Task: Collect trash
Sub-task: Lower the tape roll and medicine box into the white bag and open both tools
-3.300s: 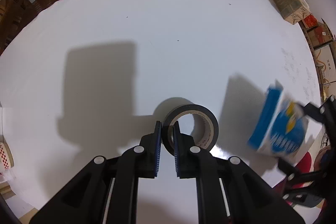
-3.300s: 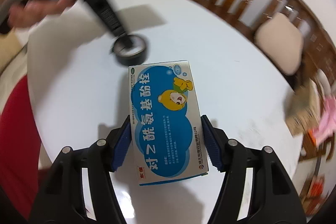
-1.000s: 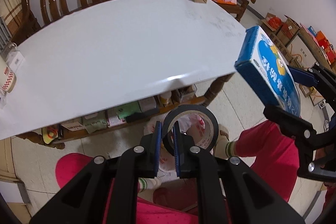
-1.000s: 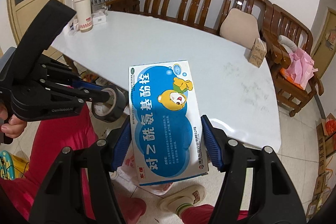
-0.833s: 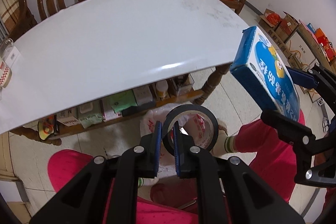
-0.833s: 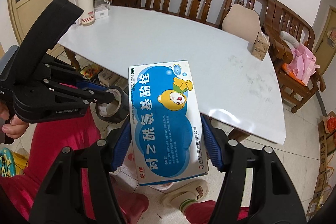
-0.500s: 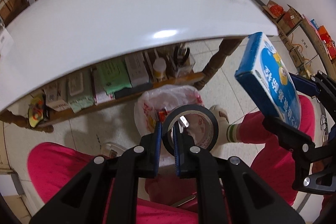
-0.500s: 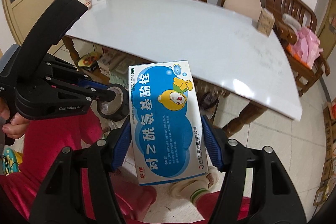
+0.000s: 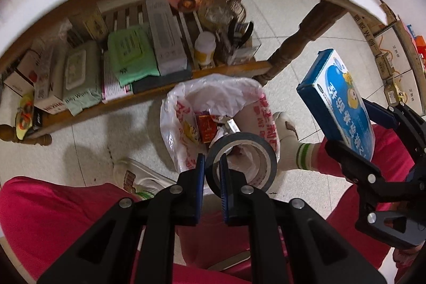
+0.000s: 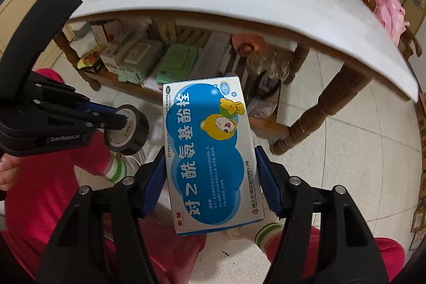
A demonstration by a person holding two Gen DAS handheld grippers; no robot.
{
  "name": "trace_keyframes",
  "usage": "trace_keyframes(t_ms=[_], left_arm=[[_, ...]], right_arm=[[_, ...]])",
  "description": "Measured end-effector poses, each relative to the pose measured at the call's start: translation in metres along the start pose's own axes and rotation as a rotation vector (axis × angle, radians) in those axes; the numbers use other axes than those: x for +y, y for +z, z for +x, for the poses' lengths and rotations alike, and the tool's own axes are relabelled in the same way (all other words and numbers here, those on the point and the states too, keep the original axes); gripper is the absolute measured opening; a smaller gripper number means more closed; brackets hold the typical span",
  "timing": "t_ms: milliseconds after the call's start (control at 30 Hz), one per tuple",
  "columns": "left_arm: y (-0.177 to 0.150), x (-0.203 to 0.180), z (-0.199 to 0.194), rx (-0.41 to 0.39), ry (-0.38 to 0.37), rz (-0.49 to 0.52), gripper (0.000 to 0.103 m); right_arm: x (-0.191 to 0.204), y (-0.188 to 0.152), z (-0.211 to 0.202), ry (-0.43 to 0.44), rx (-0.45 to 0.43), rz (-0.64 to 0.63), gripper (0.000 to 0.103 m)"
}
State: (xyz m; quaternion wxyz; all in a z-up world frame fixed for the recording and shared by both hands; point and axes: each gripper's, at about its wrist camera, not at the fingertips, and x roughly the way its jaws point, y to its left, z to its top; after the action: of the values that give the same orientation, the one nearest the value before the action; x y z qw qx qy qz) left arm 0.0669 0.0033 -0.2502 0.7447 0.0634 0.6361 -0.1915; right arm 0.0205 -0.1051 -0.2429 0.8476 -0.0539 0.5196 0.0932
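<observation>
Black tape roll (image 9: 241, 160) pinched by left gripper (image 9: 211, 172), right above bag (image 9: 173, 119) | blue box (image 10: 210, 151) squeezed in right gripper (image 10: 210, 177), at 3 o'clock of bag | step: bringing trash to bag | next: let go of tape over the opening, then swing box over

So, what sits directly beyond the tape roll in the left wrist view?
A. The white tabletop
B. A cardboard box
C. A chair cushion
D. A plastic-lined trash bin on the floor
D: the black tape roll in the left gripper hangs over the trash bin, whose bag holds wrappers.
</observation>
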Motion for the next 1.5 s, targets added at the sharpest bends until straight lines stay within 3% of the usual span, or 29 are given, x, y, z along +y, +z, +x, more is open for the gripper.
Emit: trace_keyframes(t_ms=[367, 633, 1067, 1500], left_arm=[[0.018, 0.016, 0.076, 0.125, -0.023, -0.080, 0.011], [0.025, 0.025, 0.124, 0.204, -0.019, -0.104, 0.011], [0.028, 0.034, 0.169, 0.279, -0.037, -0.113, 0.011], [0.032, 0.034, 0.196, 0.342, -0.057, -0.119, 0.011]], right_arm=[[-0.004, -0.003, 0.079, -0.024, 0.130, 0.043, 0.063], [-0.010, -0.009, 0.130, 0.006, 0.224, 0.099, 0.063], [-0.019, -0.017, 0.174, 0.025, 0.327, 0.129, 0.063], [-0.018, -0.021, 0.192, 0.059, 0.373, 0.151, 0.063]])
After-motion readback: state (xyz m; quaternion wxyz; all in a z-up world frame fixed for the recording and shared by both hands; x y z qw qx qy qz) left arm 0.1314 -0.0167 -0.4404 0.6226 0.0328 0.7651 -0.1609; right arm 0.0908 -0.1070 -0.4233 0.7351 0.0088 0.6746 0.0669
